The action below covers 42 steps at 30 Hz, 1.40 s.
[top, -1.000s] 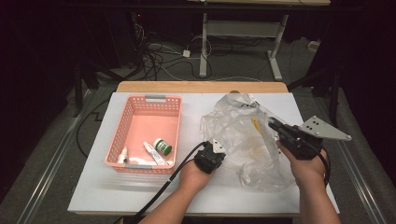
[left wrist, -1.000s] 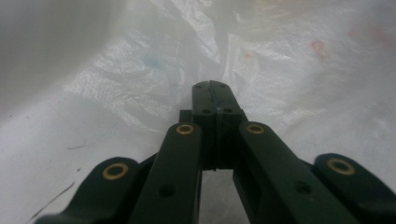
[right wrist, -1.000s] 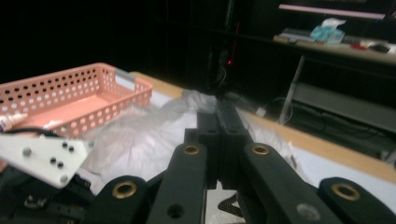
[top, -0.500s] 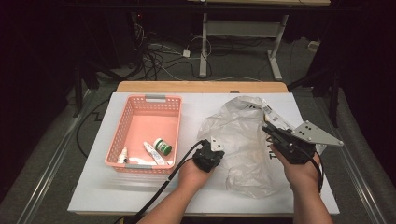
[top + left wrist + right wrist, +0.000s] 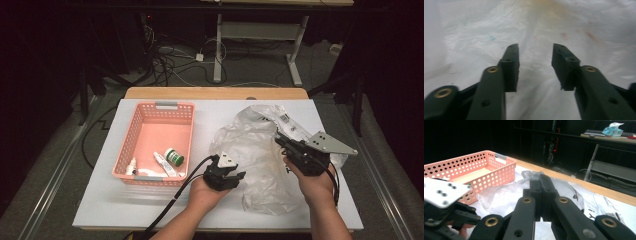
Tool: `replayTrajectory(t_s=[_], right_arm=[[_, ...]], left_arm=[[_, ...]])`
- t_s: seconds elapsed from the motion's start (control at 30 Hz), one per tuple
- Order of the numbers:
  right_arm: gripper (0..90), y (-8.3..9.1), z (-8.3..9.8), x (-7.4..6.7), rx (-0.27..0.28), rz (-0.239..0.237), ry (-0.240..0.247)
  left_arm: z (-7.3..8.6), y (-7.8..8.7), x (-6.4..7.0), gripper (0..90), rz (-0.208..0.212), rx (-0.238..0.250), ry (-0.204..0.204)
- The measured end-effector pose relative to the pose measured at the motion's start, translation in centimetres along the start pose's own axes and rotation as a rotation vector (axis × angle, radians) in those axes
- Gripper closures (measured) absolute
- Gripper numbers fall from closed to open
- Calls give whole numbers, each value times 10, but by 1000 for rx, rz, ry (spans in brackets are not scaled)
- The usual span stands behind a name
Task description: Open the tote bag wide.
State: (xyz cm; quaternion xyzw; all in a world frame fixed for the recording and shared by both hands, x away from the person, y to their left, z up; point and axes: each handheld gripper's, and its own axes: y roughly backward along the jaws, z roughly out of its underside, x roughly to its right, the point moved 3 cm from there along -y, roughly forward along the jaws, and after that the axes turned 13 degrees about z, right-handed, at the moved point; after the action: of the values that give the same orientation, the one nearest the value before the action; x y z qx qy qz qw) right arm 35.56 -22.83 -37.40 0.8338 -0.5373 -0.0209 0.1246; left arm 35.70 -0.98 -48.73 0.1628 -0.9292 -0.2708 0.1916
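A crumpled clear plastic bag (image 5: 255,150) lies on the right half of the white table top (image 5: 100,200). My left gripper (image 5: 234,172) sits at the bag's near left edge. Its jaws have just been opening and now stand apart (image 5: 535,47), with the bag's film (image 5: 499,30) beyond them and nothing pinched. My right gripper (image 5: 279,141) reaches over the bag from the right. Its jaws are pressed together (image 5: 541,177), with bag film (image 5: 499,195) bunched at their tips. The left gripper's white plate (image 5: 441,192) is at the lower left of the right gripper view.
A pink perforated basket (image 5: 131,150) stands on the left of the table, also seen behind the bag (image 5: 486,160). It holds a green-capped jar (image 5: 175,156), a tube (image 5: 162,162) and a small bottle (image 5: 132,165). Cables and table legs lie on the dark floor beyond.
My right gripper has moved left and slightly down over the bag, and the bag has sagged and shifted with it. The left hand has stayed where it was.
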Motion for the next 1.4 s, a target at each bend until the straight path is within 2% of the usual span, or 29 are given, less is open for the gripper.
replayTrajectory(t_s=[0.13,0.33,0.5,0.6,0.7,0.8,0.87,0.97,1.13,1.4], right_arm=[[900,-1,0,-1,0,0,-8],[900,-2,3,-2,-7,-7,-22],[900,-3,5,-3,-17,-11,-33],[900,-3,5,-2,-18,-10,-39],[900,-3,6,-1,-19,-10,-45],[900,-3,8,1,-25,-11,-55],[900,-3,8,1,-29,-9,-62],[900,-4,9,1,-34,-7,-64],[900,-3,10,1,-36,-10,-53],[900,-3,11,-1,-34,-16,-33]], left_arm=[[4,16,12,405,37,44,-31],[5,43,27,281,62,103,-66],[3,58,30,146,52,118,-63],[2,65,31,88,37,119,-83],[3,71,30,0,31,102,-65],[3,81,28,0,1,115,-77],[3,89,26,0,-1,126,-70],[4,101,22,0,-26,138,-67],[8,120,11,0,-62,145,-37],[21,147,-7,0,-152,144,-29]])
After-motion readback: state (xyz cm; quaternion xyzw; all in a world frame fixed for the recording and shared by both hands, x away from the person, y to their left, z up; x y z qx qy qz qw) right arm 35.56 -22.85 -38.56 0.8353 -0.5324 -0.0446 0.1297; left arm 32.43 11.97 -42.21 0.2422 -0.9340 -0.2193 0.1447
